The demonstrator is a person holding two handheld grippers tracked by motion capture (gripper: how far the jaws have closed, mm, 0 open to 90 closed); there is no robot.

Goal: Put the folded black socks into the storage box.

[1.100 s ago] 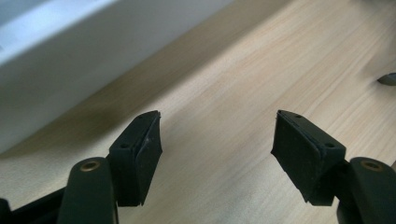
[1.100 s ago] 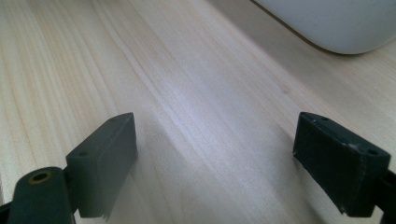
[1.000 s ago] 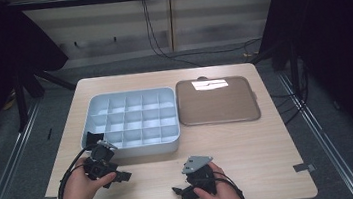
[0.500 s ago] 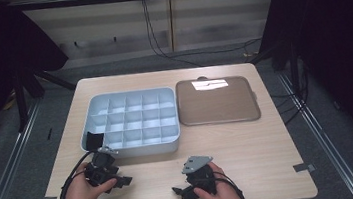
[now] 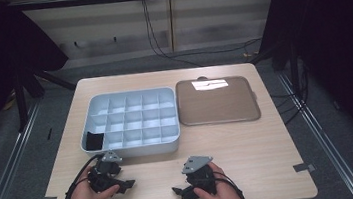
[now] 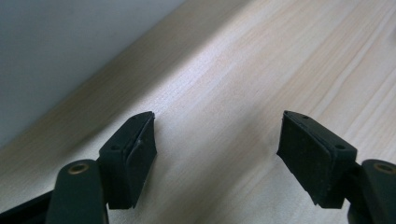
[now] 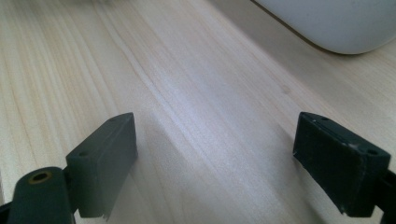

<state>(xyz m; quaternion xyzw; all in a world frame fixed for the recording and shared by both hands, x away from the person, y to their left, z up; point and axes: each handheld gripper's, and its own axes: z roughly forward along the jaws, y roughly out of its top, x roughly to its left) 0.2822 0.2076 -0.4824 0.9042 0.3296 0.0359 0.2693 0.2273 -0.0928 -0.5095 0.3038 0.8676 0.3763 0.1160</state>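
Observation:
My left gripper (image 5: 122, 181) rests low over the table, just in front of the pale blue compartment tray (image 5: 129, 122), with its jaws pointing right. In the left gripper view it (image 6: 217, 126) is open over bare wood. Its jaws have just been opening, and nothing is between them. The tray's wall (image 6: 56, 56) runs along its left. My right gripper (image 5: 179, 192) sits near the front edge, pointing left. The right gripper view shows it (image 7: 215, 135) open and empty, with the tray's rounded corner (image 7: 336, 23) ahead. A black item (image 5: 94, 139) lies in the tray's near-left compartment.
A flat brown tray (image 5: 217, 102) lies to the right of the compartment tray, with a bright reflection on it. The wooden table (image 5: 272, 159) has bare room at its front right. Cables trail from both grippers toward the front edge.
My left gripper has drawn back from the tray's near-left corner toward the front edge and sunk lower. The right gripper has stayed in place.

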